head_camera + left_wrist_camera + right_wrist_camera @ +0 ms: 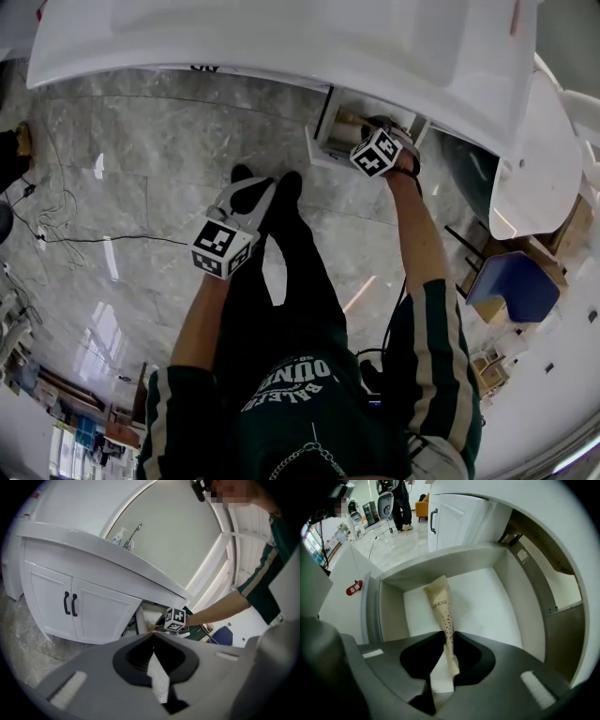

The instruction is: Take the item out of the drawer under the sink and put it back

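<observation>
Right tool [446,637] is pinched tight on the narrow end of a tan paper sleeve [439,603], the one with little dots printed on it. The sleeve's wide end points into the open drawer [390,620] under the sink, low over the white drawer floor. I can't tell if it's actually touching.

So my guess is it's either just getting picked up or about to be set down, and honestly one moment doesn't settle which. Either way the job isn't finished: the sleeve is inside the drawer walls but clamped, and the drawer is pulled out.

Left tool [153,638] hangs out over the floor, jaws together with nothing in them, well apart from the cabinet [96,613].

Room-wise, nothing else shows in the drawer, so there's plenty of space around the sleeve. Watch the worktop [98,550] edge overhanging from above and the metal rail [536,590] along the right wall. Any lift probably has to come outward, not straight up.
</observation>
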Motion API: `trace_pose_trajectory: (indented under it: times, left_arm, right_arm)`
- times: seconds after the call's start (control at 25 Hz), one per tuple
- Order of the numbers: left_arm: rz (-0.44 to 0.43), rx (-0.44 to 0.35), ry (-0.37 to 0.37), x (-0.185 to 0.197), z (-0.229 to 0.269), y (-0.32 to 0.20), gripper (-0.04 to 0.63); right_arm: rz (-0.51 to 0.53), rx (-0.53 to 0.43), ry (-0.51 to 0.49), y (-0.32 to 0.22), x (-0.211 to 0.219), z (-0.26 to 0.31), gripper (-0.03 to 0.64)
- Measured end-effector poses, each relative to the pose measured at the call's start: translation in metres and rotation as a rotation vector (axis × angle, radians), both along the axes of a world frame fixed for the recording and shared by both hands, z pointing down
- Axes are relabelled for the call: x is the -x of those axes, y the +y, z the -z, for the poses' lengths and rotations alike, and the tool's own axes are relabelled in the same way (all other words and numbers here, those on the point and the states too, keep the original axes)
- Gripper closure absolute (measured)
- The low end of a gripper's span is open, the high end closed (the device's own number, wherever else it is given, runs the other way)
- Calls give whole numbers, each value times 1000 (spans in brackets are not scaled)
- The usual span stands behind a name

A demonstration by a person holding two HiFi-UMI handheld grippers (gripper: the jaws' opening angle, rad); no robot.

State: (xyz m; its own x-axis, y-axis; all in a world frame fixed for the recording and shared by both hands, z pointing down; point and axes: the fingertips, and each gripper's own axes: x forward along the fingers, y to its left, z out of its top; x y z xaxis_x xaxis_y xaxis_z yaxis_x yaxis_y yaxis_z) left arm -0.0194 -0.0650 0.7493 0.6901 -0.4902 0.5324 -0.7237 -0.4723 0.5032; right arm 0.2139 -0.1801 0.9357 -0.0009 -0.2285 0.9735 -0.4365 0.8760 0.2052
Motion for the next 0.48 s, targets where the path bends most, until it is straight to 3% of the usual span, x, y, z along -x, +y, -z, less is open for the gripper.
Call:
trace_pose_trajectory:
  times: [0.04, 0.12, 0.28, 0.48]
  left_arm:
    - [2, 0, -6, 4, 0, 0, 546]
    - [15, -3, -19, 13, 3, -3, 546]
    - [53, -18, -34, 32, 15, -16, 545]
    - [26, -64, -56, 36, 38, -32, 546]
  right_arm:
    - [3, -6, 2, -1, 0, 3, 566]
    - [5, -13, -2, -2, 0, 9, 577]
    - [4, -40, -10, -5, -2, 30, 578]
    - [-34, -114, -53, -3, 6, 64, 578]
